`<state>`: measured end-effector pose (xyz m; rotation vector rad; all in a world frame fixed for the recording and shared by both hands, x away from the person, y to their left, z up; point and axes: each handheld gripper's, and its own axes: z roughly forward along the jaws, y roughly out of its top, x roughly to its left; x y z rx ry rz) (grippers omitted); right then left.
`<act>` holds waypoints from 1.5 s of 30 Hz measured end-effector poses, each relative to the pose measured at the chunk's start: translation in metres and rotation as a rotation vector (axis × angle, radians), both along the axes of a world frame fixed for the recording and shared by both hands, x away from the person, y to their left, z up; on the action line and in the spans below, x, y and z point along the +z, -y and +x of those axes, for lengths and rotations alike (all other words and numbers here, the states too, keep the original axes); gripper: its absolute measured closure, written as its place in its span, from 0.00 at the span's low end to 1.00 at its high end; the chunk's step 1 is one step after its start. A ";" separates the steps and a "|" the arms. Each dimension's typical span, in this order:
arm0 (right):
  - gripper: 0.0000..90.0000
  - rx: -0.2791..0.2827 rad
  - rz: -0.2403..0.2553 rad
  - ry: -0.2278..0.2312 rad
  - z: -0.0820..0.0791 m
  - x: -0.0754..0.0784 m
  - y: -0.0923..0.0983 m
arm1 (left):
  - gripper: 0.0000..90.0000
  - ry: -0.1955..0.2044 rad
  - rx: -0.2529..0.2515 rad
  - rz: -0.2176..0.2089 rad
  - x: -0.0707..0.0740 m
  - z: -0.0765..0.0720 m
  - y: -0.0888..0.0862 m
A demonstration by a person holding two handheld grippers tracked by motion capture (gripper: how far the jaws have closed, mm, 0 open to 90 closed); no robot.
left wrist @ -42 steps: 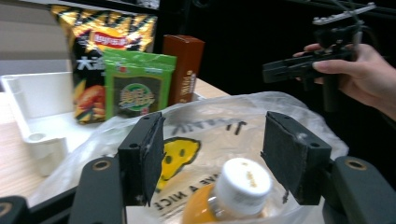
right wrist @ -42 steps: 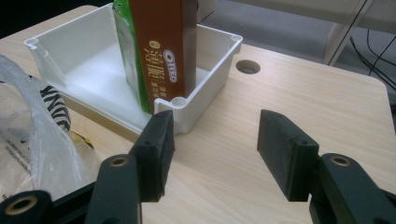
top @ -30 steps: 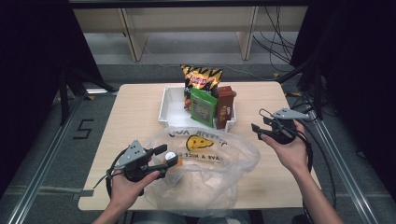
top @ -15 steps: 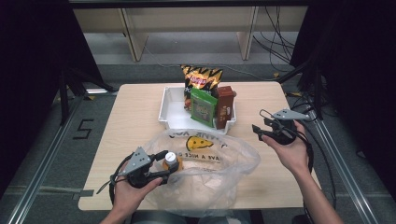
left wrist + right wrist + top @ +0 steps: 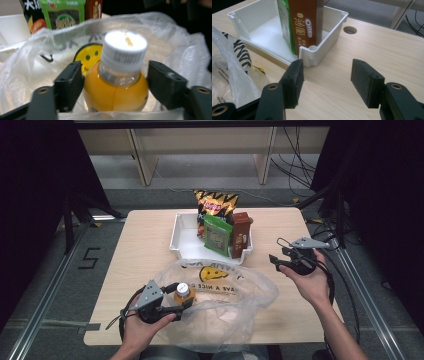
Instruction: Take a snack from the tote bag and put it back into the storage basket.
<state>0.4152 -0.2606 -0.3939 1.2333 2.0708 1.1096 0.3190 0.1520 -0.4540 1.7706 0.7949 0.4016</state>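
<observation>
Orange juice bottle with a white cap stands upright at the mouth of the clear plastic bag, at the near left part of the table. In the left gripper view the bottle sits between the two black jaws of the left gripper, but there is a small gap on each side: the jaws have just been opening and the pads no longer press on it. From above, the left gripper lies low at the bag's left edge, with the bottle's cap showing just past it.

The bag is crumpled and spread across the near middle of the table, a yellow smiley face printed on the side facing the white tray. That tray sits just beyond the bag, at the table's centre. Standing in its right half are a green snack packet, a brown box and, behind them, a black-and-yellow chip bag.

Well apart from the bottle, the right gripper hovers over the right side of the table, near the tray's right corner. Its jaws are spread with nothing between them, the bare wood showing through in the right gripper view.
</observation>
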 end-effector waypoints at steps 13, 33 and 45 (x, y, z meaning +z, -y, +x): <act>0.49 -0.001 0.005 -0.020 0.000 -0.002 -0.002 | 0.21 -0.022 -0.036 0.087 -0.019 0.003 0.008; 0.49 -0.005 0.000 -0.009 0.000 -0.002 0.001 | 0.34 -0.006 -0.051 0.090 -0.021 0.007 0.010; 0.49 -0.008 0.017 -0.024 0.000 -0.003 0.001 | 0.34 0.006 -0.056 0.061 -0.012 0.004 0.008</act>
